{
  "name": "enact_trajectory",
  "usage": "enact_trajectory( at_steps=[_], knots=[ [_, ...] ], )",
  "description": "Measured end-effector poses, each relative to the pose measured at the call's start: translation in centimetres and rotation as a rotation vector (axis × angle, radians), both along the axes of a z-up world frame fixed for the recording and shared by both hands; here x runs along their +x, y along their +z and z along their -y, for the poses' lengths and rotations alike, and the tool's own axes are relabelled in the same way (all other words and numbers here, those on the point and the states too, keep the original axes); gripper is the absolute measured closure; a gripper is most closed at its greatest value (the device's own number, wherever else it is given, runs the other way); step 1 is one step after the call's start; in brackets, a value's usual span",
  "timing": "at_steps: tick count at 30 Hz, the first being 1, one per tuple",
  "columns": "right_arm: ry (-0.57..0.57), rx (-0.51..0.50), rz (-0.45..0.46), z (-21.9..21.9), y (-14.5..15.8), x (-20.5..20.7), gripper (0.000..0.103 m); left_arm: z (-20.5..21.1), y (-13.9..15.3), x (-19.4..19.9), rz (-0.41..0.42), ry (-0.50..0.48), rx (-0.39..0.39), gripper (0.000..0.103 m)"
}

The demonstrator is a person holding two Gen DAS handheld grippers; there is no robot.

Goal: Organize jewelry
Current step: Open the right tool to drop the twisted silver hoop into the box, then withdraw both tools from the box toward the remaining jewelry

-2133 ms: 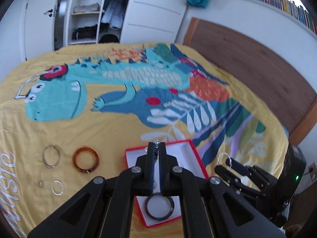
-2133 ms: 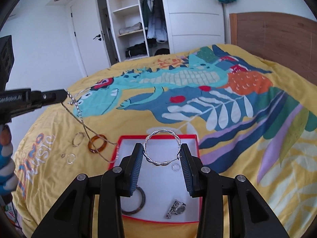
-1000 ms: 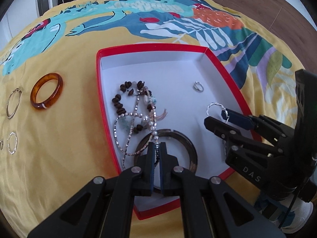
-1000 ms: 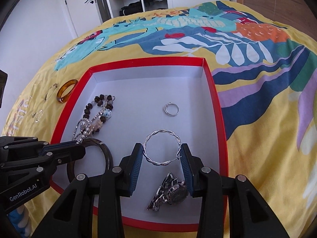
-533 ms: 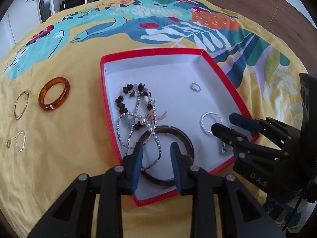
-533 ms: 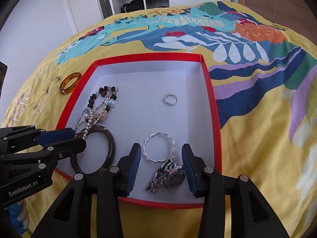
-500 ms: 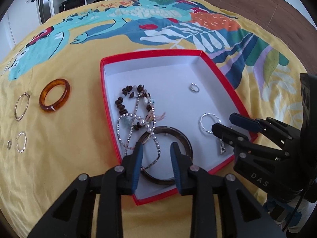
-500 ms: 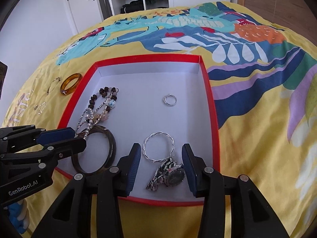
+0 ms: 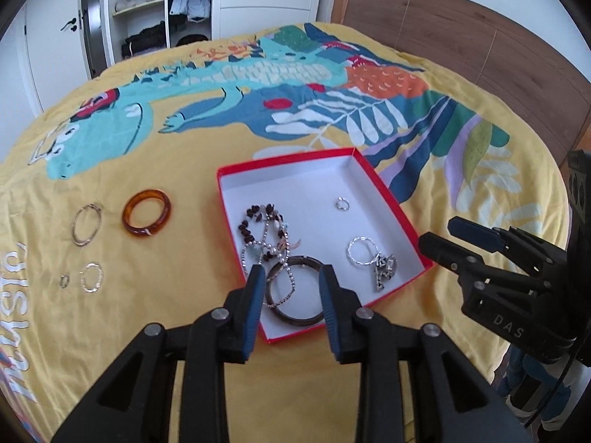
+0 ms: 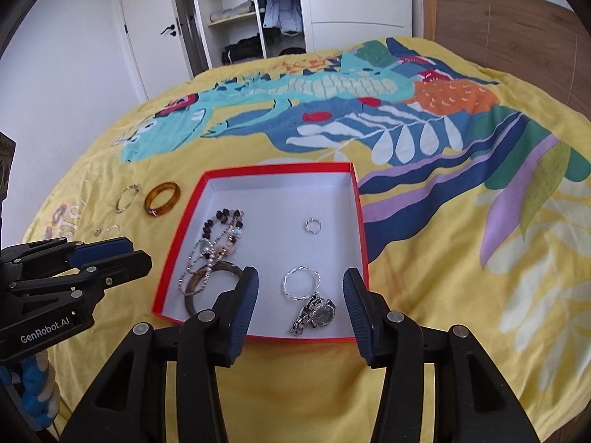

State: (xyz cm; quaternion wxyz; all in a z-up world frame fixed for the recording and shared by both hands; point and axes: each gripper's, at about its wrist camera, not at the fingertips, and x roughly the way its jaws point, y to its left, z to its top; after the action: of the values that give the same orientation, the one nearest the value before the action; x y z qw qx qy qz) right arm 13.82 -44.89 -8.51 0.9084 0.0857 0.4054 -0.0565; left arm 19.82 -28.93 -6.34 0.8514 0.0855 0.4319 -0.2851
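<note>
Already the red box on the bedspread holds most of the jewelry: the beaded necklace draped over the dark bangle, a twisted silver bangle touching the watch, and a small ring. Outside, to its left, lie the amber bangle, a thin hoop and two smaller rings. The left gripper hangs half open and empty; the right gripper, whose jaws have just been widening, is also empty. Thin rings sunk into soft cloth may slip the pads, or the fabric may get pinched instead. Reaching back in could snag the necklace.
</note>
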Motion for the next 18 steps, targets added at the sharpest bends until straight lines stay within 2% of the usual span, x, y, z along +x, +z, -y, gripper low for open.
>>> enact_trajectory(
  at_steps=[7, 18],
  knots=[
    [0.005, -0.002, 0.055, -1.5, 3.8, -2.4, 0.055, -2.7, 3.7, -2.7, 0.068, 0.025, -0.006, 0.074],
    [0.050, -0.021, 0.133, -5.4, 8.6, -5.9, 0.054, -8.0, 8.1, -6.5, 0.162, 0.120, -0.010, 0.074]
  ],
)
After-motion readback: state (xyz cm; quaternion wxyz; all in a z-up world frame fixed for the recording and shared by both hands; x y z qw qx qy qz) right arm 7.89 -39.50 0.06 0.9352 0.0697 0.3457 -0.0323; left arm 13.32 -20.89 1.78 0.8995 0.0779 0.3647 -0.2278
